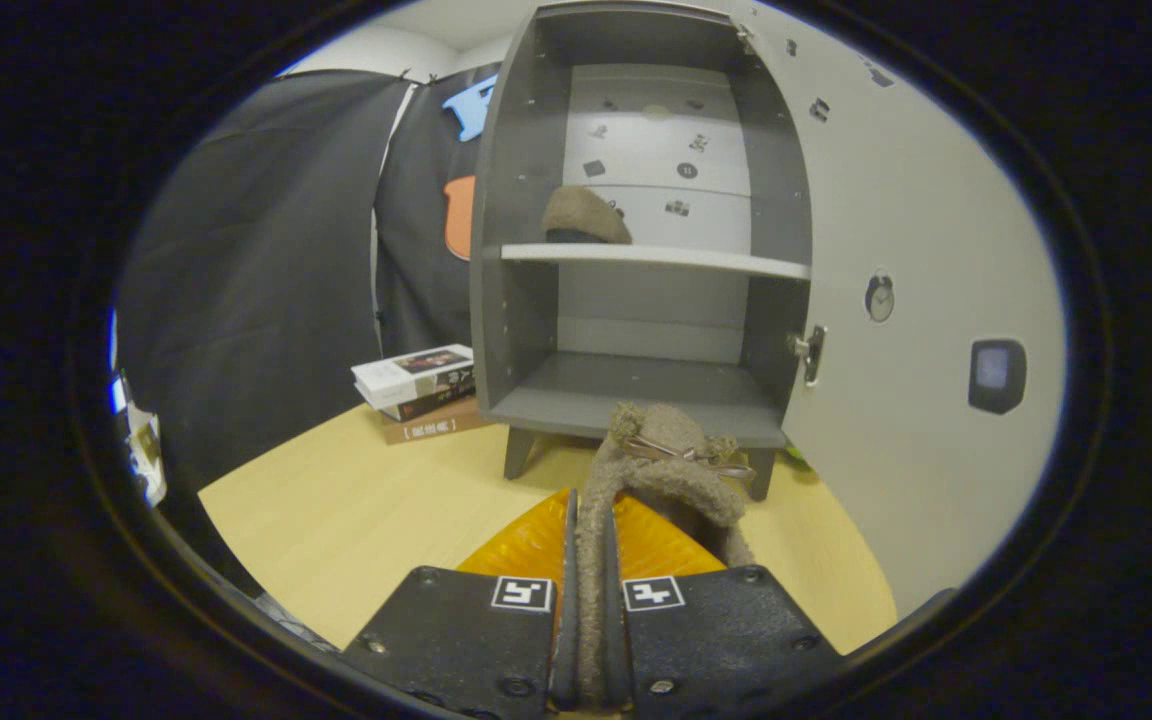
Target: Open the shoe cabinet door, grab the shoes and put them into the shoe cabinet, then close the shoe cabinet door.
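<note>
My gripper [589, 540] is shut on the fuzzy rim of a brown furry shoe [671, 455], which hangs out ahead of the fingers with its toe toward the cabinet's lower compartment. The grey shoe cabinet [636, 260] stands just beyond on short legs, its door [896, 300] swung open to the right. A second brown shoe [584, 215] sits on the cabinet's middle shelf [656, 260] at its left side. The bottom shelf [636, 395] is bare.
A stack of books [421, 390] lies on the light wooden table [356, 510] left of the cabinet. Black cloth walls stand behind and to the left. The open door carries a handle [811, 352] near its inner edge.
</note>
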The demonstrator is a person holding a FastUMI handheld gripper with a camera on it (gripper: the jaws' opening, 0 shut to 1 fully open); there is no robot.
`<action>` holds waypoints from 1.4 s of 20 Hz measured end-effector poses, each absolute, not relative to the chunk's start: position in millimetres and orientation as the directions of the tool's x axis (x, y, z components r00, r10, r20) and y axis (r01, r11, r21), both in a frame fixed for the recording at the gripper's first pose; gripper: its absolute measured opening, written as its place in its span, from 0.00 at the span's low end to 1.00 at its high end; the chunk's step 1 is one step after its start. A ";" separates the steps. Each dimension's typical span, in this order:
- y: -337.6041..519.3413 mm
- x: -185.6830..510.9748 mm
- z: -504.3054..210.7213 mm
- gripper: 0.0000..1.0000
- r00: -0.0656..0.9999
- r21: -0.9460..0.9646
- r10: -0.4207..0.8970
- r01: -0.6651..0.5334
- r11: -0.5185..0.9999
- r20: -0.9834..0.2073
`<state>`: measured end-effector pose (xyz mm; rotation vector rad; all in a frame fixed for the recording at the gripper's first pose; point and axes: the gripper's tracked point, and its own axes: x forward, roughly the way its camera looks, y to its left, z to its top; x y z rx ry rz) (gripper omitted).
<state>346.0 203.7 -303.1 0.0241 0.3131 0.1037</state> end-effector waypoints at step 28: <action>185.4 573.0 -5.9 0.13 0.993 -0.166 -0.105 0.095 0.981 -0.051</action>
